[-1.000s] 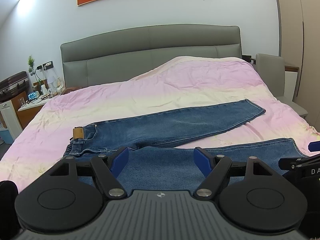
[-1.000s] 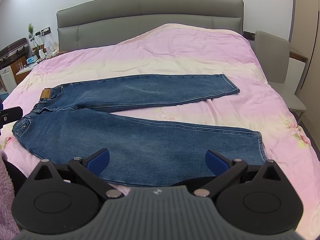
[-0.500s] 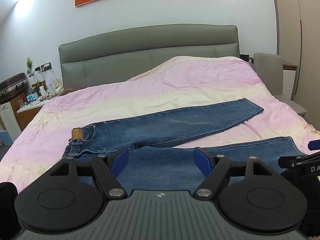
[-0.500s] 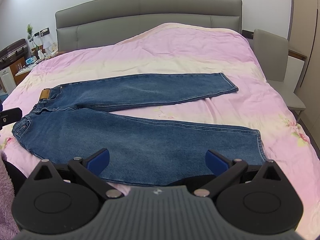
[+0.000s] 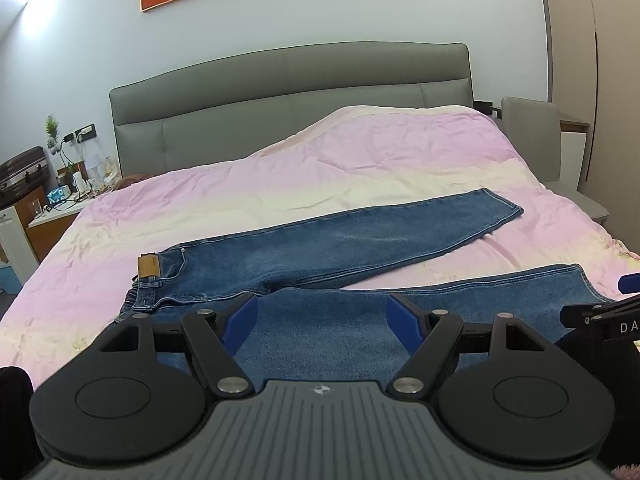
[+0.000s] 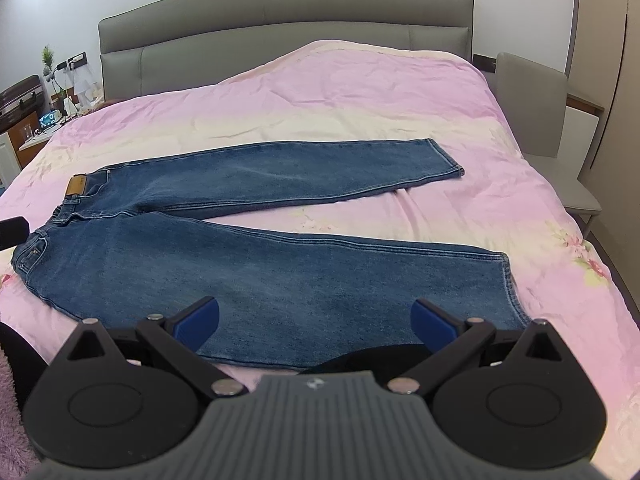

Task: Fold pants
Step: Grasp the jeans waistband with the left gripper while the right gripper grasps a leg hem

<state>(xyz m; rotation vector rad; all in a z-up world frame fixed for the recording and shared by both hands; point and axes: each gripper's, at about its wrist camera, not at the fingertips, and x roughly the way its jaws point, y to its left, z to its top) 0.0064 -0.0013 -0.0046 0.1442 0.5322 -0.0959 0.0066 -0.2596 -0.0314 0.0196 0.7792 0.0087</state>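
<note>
Blue jeans (image 6: 248, 268) lie flat on the pink bed cover, waist at the left with a tan leather patch (image 6: 77, 185), both legs spread apart toward the right. They also show in the left wrist view (image 5: 340, 240). My left gripper (image 5: 322, 314) is open and empty, hovering over the near leg close to the waist. My right gripper (image 6: 314, 316) is open wide and empty, above the near leg's front edge toward the hem. The right gripper's tip shows at the right edge of the left wrist view (image 5: 600, 316).
The bed (image 6: 360, 92) has a grey headboard (image 6: 280, 20) at the back. A nightstand with clutter (image 5: 60, 200) stands at the left, a grey chair (image 6: 536, 112) at the right. A purple fuzzy fabric (image 6: 8, 400) shows at the lower left.
Both views have shifted only slightly; the left gripper tilted a little, and the jeans lie as before. Both grippers stay open.
</note>
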